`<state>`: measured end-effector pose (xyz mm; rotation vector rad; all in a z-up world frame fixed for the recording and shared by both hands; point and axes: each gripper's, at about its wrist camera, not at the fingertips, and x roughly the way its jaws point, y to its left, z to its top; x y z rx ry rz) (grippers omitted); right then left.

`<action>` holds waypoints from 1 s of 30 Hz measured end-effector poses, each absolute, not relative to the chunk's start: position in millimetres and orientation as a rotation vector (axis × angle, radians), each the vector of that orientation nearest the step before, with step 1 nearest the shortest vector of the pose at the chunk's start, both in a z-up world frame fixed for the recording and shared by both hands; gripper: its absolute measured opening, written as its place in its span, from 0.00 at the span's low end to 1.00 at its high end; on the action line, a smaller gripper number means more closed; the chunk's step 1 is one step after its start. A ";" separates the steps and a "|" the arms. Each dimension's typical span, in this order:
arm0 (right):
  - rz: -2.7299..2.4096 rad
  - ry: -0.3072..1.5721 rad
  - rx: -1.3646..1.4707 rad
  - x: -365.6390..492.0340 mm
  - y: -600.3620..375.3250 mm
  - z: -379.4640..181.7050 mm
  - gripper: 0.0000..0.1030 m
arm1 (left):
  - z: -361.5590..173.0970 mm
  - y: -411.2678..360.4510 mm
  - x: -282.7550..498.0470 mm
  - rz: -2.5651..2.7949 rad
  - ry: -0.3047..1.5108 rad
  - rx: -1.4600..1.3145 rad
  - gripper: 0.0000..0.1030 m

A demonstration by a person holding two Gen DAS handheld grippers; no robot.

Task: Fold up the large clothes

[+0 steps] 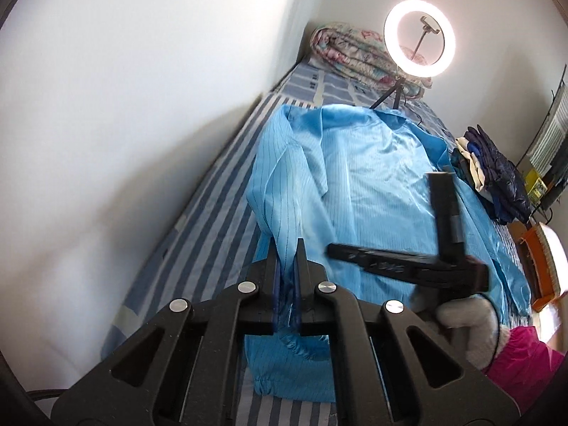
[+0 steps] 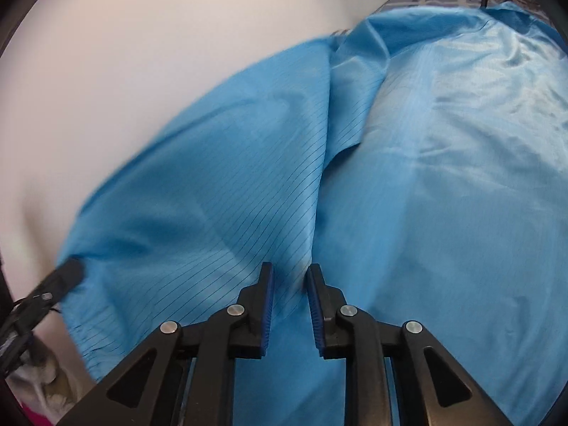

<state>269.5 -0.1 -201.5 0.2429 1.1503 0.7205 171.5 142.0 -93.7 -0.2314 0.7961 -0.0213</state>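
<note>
Blue pinstriped fabric fills both views: a large light-blue garment (image 1: 372,177) lies spread on a striped bed sheet (image 1: 213,191) beside a white wall (image 1: 124,106). In the left wrist view its long axis runs away from the camera toward a ring light (image 1: 419,43) on a small tripod and a rolled floral quilt (image 1: 351,53) at the far end of the bed. The garment's near edge is cut off behind the gripper body, and its right side slips under a pile of dark clothes (image 1: 497,177). The left gripper (image 1: 287,248) has its fingers pressed together on a sleeve (image 1: 280,177), which rises from the bed in a lifted ridge; the gathered cuff hangs below the fingers, partly hidden. To the right, the other gripper (image 1: 419,213) is seen blurred, held by a gloved hand (image 1: 468,323) with a pink sleeve (image 1: 525,358).

In the right wrist view the same sleeve (image 2: 213,184) stretches from lower left to upper right, its elastic cuff at the lower left, where the left gripper's dark tip is barely legible. The right gripper (image 2: 290,277) has its fingers slightly spread; a fold of cloth runs up between them, but whether the blue pads (image 2: 268,316) touch it is hard to make out. The garment's body (image 2: 443,177) runs off the right edge.
</note>
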 end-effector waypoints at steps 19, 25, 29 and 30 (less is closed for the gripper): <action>0.651 1.044 0.246 362.1 18.7 -91.3 0.66 | -98.4 90.3 139.0 -0.186 0.794 -0.060 0.03; 0.604 1.087 0.130 382.2 62.2 -96.6 0.60 | -108.8 67.1 134.9 -0.263 0.825 -0.009 0.03; 0.576 1.136 0.064 386.0 71.3 -112.7 0.05 | -113.2 56.4 131.5 -0.292 0.836 0.043 0.03; 0.567 1.132 0.055 384.6 68.4 -113.9 0.00 | -113.7 55.6 129.9 -0.299 0.836 0.050 0.03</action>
